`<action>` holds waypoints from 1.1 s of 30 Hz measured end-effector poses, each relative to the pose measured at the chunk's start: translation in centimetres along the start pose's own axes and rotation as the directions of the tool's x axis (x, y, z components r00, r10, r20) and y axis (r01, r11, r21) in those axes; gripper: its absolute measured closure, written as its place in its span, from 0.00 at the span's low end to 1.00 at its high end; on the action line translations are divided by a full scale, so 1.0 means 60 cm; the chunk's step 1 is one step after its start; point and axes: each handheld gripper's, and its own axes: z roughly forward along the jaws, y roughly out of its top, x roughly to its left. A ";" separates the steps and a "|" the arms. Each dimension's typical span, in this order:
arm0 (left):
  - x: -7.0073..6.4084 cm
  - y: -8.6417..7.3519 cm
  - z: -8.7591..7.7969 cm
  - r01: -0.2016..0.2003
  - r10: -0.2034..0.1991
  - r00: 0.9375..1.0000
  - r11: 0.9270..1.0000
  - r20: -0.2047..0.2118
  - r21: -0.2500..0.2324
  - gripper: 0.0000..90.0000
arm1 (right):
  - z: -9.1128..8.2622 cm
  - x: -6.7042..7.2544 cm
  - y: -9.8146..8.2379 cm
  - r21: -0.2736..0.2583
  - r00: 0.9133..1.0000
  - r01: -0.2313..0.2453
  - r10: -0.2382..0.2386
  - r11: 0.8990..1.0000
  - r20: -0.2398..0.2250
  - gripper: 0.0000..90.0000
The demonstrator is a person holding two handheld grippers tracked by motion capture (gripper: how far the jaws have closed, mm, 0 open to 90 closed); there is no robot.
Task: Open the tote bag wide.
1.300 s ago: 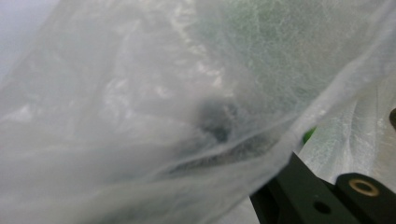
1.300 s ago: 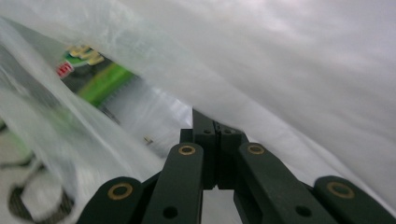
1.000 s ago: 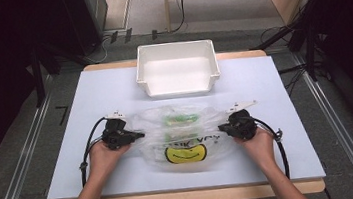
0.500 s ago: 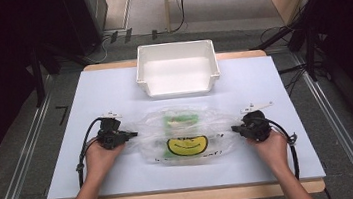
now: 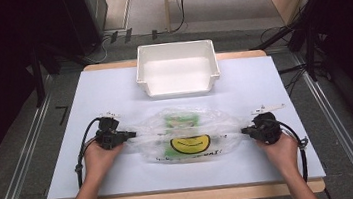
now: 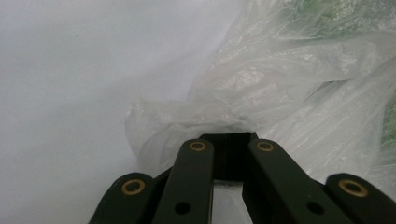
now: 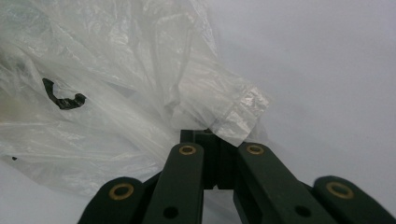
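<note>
A clear plastic bag (image 5: pixel 188 136) with a yellow smiley face and something green inside lies stretched across the middle of the white table (image 5: pixel 113 94). My left gripper (image 5: pixel 130 134) is shut on the bag's left end, where crumpled film (image 6: pixel 187 116) bunches over the closed jaws. My right gripper (image 5: pixel 244 131) is shut on the bag's right end, and a folded flap of film (image 7: pixel 219 112) sits at its jaw tips. The bag is pulled out sideways between the two hands.
An empty white bin (image 5: pixel 177 69) stands at the table's far edge, behind the bag. Black cables (image 5: pixel 82 150) trail from both grippers near the front corners. Dark equipment and floor rails surround the table.
My right gripper has moved outward to the right with the bag's end, and the left has shifted a little left. The bag now lies flatter and more stretched.
</note>
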 end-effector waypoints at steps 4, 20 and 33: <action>-0.001 -0.001 -0.001 -0.006 0.006 1.000 1.000 -0.009 -0.002 1.00 | -0.002 0.001 -0.001 0.003 1.000 0.008 -0.008 1.000 0.007 1.00; -0.031 0.014 -0.023 -0.085 0.086 0.996 0.996 0.021 -0.030 1.00 | -0.028 0.019 0.019 -0.064 0.998 0.063 -0.064 0.996 -0.017 1.00; -0.081 0.040 -0.037 -0.174 0.176 0.983 0.984 0.054 -0.041 0.99 | -0.031 0.076 0.052 -0.098 0.983 0.161 -0.169 0.982 -0.071 1.00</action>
